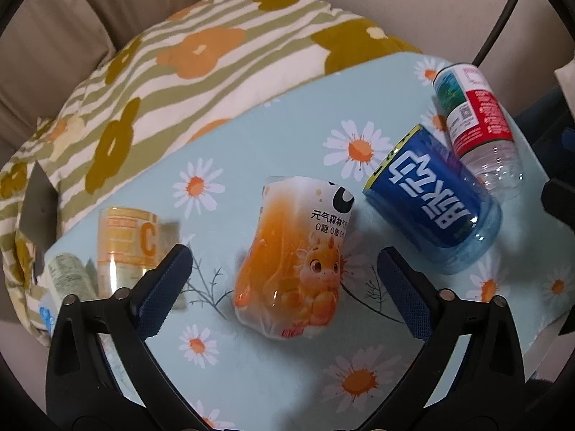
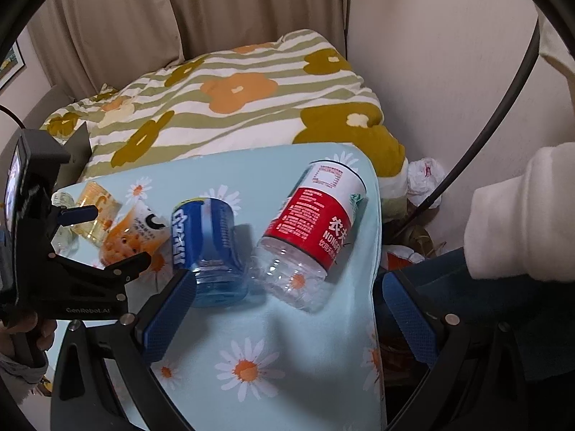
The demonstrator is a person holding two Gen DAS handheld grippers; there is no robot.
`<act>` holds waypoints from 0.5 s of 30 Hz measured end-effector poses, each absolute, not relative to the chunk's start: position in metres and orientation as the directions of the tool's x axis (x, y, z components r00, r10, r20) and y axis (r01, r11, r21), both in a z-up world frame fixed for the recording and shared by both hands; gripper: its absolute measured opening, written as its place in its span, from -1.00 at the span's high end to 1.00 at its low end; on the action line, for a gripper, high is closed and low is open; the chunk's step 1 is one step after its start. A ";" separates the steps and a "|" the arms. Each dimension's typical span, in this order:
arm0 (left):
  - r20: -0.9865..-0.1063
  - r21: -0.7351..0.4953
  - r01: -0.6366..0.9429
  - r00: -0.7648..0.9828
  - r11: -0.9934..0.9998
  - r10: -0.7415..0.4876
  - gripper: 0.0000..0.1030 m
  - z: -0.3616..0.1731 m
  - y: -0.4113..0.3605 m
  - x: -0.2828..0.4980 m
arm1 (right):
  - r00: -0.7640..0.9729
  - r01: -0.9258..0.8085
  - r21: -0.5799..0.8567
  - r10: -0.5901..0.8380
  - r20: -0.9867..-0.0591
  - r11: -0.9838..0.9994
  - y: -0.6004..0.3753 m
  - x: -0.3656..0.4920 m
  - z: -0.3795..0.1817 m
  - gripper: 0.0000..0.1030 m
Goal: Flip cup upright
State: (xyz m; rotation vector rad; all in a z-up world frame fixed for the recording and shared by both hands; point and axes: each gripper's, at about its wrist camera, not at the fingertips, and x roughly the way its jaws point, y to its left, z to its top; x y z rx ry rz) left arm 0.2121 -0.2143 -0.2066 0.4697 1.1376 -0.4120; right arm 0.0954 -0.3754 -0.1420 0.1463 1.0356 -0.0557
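Several cups cut from plastic bottles stand upside down on a daisy-print table (image 1: 287, 388). An orange dragon-label cup (image 1: 294, 258) sits between the fingers of my open left gripper (image 1: 284, 273), which is just short of it. A blue-label cup (image 1: 431, 201) and a red-and-white-label clear cup (image 1: 478, 125) stand to its right. A yellow "C" cup (image 1: 125, 244) stands to its left. My right gripper (image 2: 284, 312) is open and empty, just short of the blue cup (image 2: 208, 248) and the red-label cup (image 2: 312, 230). The left gripper (image 2: 104, 240) also shows in the right wrist view.
A folded green-striped flower quilt (image 1: 201, 64) lies behind the table (image 2: 287, 377). Curtains (image 2: 179, 10) hang behind it. A wall, a dark cable (image 2: 492, 129) and bags on the floor are to the right. The table's right edge drops off beside the red-label cup.
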 end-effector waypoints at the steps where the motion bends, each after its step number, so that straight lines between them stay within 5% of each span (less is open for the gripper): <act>1: -0.931 0.143 0.541 0.358 0.829 -0.073 -0.87 -0.210 -0.215 0.214 | 0.505 0.118 0.096 0.024 -0.863 0.988 -0.377 0.097 -0.143 -1.00; 7: -0.943 0.131 0.562 0.326 0.817 -0.074 -0.33 -0.221 -0.219 0.217 | 0.490 0.129 0.097 0.022 -0.872 0.987 -0.383 0.102 -0.149 -1.00; 15: -0.941 0.114 0.546 0.327 0.830 -0.085 -0.28 -0.220 -0.216 0.218 | 0.491 0.138 0.099 0.019 -0.871 0.986 -0.384 0.103 -0.148 -1.00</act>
